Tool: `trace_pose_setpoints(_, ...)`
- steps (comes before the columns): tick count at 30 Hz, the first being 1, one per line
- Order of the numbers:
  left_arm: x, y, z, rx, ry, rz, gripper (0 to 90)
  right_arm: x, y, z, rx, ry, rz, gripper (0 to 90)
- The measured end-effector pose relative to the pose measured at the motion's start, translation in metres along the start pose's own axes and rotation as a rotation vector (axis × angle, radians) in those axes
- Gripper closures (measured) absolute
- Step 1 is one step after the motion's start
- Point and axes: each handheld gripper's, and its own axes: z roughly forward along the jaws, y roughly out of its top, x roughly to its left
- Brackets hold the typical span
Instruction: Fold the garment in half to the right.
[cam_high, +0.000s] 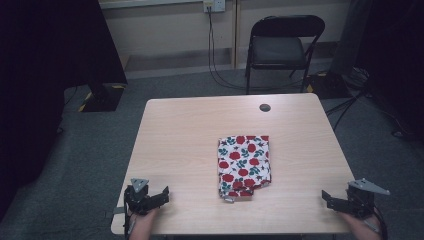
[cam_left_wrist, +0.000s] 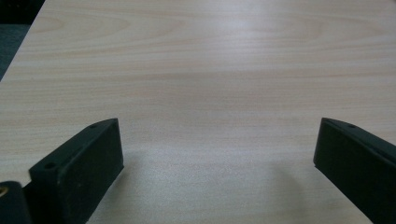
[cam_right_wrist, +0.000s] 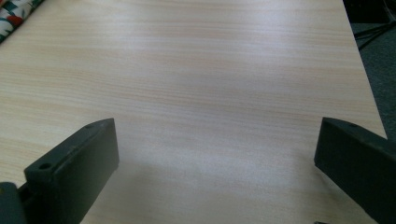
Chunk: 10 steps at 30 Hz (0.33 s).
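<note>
While both tools sit at the near table edge, entries run as follows.

Left gripper (cam_high: 150, 197): near left corner of the table (cam_high: 185, 135), held by a hand (cam_high: 142, 222); jaws spread wide, nothing between them, bare wood beneath in the left gripper view (cam_left_wrist: 215, 154).

Right gripper (cam_high: 340, 200): near right corner, at the table's right edge; jaws likewise wide apart and empty, over bare wood in the right gripper view (cam_right_wrist: 215, 158).

Folded cloth (cam_high: 244, 165): white with red flowers and green leaves, folded into an oblong. Long axis runs from the near edge toward the far edge of the table; one short end faces the person, with a small flap (cam_high: 229, 199) sticking out at its near left corner. Lies flat at mid-table, between the two grippers and farther in, well apart from each, roughly midway between them. A corner of it shows at the upper left of the right gripper view (cam_right_wrist: 14, 14).

Round dark grommet (cam_high: 265, 107): near the far edge, beyond the cloth.

Folding chair (cam_high: 280, 45): on the floor behind the table.
</note>
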Motion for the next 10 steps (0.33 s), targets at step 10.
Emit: trace_pose_setpoints(10, -0.0032, -0.001, -0.0031, -0.042, 0.062, 0.006, 0.7, -0.0074, 0.0003, -0.0003, -0.006, 0.042, 0.084, 0.0)
